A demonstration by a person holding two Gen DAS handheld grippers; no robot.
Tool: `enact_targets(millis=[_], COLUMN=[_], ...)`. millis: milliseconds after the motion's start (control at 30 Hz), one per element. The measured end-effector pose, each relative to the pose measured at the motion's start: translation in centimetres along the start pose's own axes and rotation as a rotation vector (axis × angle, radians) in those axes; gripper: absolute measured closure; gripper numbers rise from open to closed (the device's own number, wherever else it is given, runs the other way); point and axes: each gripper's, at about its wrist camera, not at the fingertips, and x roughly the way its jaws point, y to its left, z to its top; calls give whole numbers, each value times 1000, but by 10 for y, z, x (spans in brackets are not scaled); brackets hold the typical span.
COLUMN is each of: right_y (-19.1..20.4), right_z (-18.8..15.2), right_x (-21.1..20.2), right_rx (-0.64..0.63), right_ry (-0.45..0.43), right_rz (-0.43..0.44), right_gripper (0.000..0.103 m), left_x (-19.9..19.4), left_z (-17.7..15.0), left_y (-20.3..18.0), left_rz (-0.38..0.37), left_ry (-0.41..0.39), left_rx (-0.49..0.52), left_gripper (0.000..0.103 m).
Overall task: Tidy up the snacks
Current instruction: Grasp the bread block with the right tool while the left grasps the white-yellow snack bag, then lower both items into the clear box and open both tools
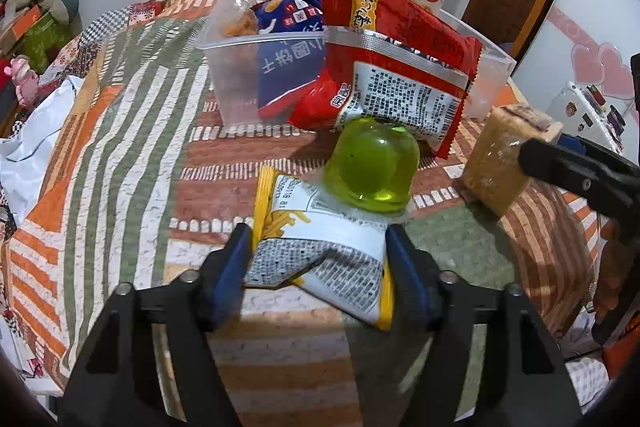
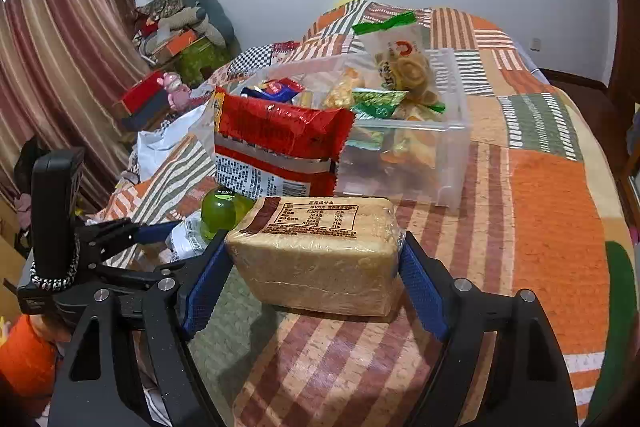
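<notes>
- Left gripper [image 1: 318,247]: blue-padded fingers [image 1: 236,267] set at either side of a yellow-edged snack packet [image 1: 320,255]; pads meet its side edges and the pack creases between them, so it is clasped. The packet lies flat on the patchwork bedspread [image 1: 120,155], long axis running away from the gripper, printed white back panel upward.
- Green jelly cup [image 1: 374,169]: translucent dome, standing inverted on the packet's far end, touching it.
- Right gripper [image 2: 316,259]: fingers spread wide, one pad at each end of the wrapped cracker block [image 2: 320,251]; whether they press it or only flank it cannot be told. Block is tan, clear-wrapped, nutrition label on top, long axis crosswise between the pads, resting on the bedspread near its near edge.
- Red snack bag [image 1: 384,67]: large, crinkled, leaning over the near wall of the clear plastic bin [image 1: 224,67], lower end on the bedspread just behind the jelly cup.
- Bin: mid-bedspread, holding a blue packet [image 1: 288,67] and a green-topped pastry bag [image 2: 400,63], among other wrapped items.
</notes>
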Motion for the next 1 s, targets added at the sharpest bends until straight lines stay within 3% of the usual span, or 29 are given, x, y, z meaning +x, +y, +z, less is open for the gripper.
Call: enact_targets(millis=[400, 767, 1000], right_y=[-5, -6, -12], right_z=[8, 32, 51], right_x=[-22, -41, -46], right_rx=[6, -6, 0], right_ry=[-61, -144, -202], right_rz=[-22, -49, -59], right_gripper=[25, 25, 25], left_x=[-50, -88, -88], left_z=[-3, 44, 76], left_y=[17, 14, 13], left_rz=[53, 50, 15], left_ry=[-85, -244, -287], left_rx=[-21, -13, -13], left_gripper=[46, 46, 46])
